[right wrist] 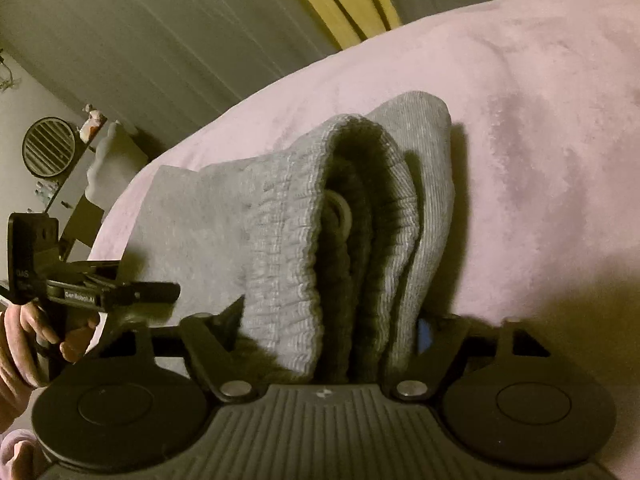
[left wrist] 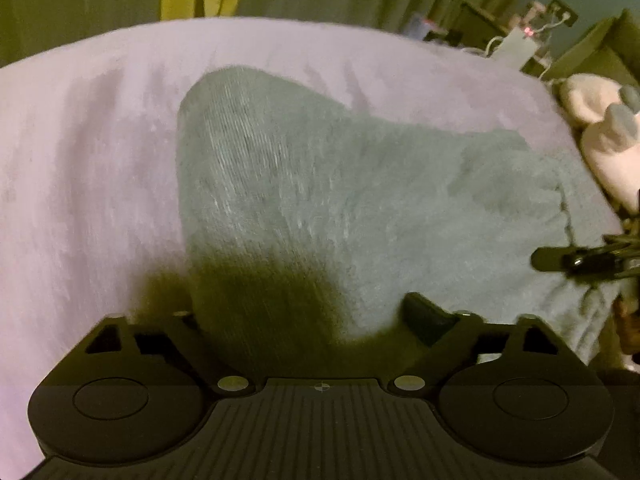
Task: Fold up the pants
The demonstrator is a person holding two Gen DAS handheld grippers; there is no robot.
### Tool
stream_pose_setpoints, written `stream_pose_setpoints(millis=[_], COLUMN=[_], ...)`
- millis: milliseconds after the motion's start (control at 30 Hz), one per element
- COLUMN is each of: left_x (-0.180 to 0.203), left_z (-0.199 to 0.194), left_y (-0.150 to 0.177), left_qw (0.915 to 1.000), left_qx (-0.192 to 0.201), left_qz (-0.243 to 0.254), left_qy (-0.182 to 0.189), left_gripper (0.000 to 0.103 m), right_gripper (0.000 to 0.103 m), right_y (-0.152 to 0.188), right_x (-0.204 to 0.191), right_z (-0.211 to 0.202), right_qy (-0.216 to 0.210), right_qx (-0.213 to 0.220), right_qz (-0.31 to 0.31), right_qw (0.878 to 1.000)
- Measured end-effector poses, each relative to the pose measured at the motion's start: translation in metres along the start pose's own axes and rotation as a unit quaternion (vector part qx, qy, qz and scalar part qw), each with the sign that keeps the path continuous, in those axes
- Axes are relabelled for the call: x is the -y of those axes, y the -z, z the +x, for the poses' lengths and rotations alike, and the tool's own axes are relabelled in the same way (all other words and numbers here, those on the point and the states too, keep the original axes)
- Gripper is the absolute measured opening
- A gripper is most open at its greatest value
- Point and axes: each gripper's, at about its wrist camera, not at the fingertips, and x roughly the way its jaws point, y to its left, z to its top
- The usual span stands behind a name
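Both grippers, the left gripper (left wrist: pixel 304 316) and the right gripper (right wrist: pixel 332 320), are black plastic, with ribbed bodies, round discs and silver screws.

Grey ribbed knit pants (left wrist: pixel 320 184) spread on a pink fleece-covered bed (left wrist: pixel 80 160), reaching its right edge. Left tongs (left wrist: pixel 308 320) spread wide over the near cloth, shadowing it. Right tongs (left wrist: pixel 576 262) entering at right edge. Pale plush slippers (left wrist: pixel 600 148) beyond.

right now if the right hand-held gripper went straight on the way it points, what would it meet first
The bunched waistband of the grey pants, already lying between the right hand-held gripper fingers. Beyond that fold lies the pink blanket; depth is hard to judge.
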Motion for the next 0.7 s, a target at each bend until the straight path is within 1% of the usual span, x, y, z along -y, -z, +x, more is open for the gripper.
stream_pose_setpoints(millis=[33,100,167,200,267,333,400,433,500,567,600,633,667,700], left_x=[-0.003,-0.007,-0.008,-0.005,0.003,0.003,0.0,0.0,0.005,0.009,0.009,0.009,0.008,0.011], left_z=[0.0,0.007,0.013,0.018,0.024,0.027,0.025,0.024,0.02,0.013,0.01,0.007,0.005,0.004], left_y=[-0.001,-0.002,-0.002,-0.003,-0.009,-0.016,-0.02,-0.019,-0.016,-0.015,-0.015,-0.015,-0.016,-0.017], left_qw=[0.9999,0.9998,0.9998,0.9999,0.9998,0.9991,0.9983,0.9985,0.9994,0.9996,0.9997,0.9998,0.9997,0.9997], left_qx=[0.004,0.0,-0.005,-0.009,-0.018,-0.03,-0.03,-0.029,-0.022,-0.015,-0.014,-0.015,-0.014,-0.014], left_qz=[-0.007,-0.015,-0.009,-0.004,0.002,-0.025,-0.048,-0.045,-0.019,-0.007,-0.01,-0.014,-0.018,-0.017], left_qy=[0.008,0.01,0.015,0.012,-0.009,-0.014,-0.01,-0.013,-0.021,-0.021,-0.015,-0.005,-0.004,-0.007], left_gripper=[0.086,0.093,0.103,0.103,0.103,0.103,0.103,0.1,0.092,0.077,0.071,0.06,0.055,0.052], right_gripper=[0.075,0.076,0.083,0.085,0.09,0.09,0.09,0.088,0.083,0.075,0.074,0.071,0.068,0.067], right_y=[0.0,0.0,-0.002,-0.001,-0.003,-0.006,-0.005,-0.004,-0.003,0.0,0.0,0.0,0.0,0.0], right_x=[-0.001,0.001,0.004,0.005,0.002,-0.002,-0.006,-0.007,-0.013,-0.02,-0.023,-0.026,-0.029,-0.034], right_z=[0.001,0.003,0.004,0.003,0.007,0.009,0.009,0.009,0.008,0.008,0.007,0.008,0.008,0.007], right_qy=[0.001,-0.002,-0.01,-0.014,-0.015,-0.008,-0.001,0.002,0.021,0.038,0.043,0.046,0.051,0.058], right_qx=[0.0,-0.002,-0.006,-0.008,-0.013,-0.016,-0.015,-0.012,-0.009,-0.007,-0.006,-0.006,-0.007,-0.008], right_qz=[-0.002,0.007,0.018,0.02,0.015,0.005,0.001,0.002,-0.007,-0.017,-0.02,-0.02,-0.023,-0.024], right_qw=[1.0,1.0,1.0,1.0,1.0,1.0,1.0,1.0,1.0,0.999,0.999,0.999,0.998,0.998])
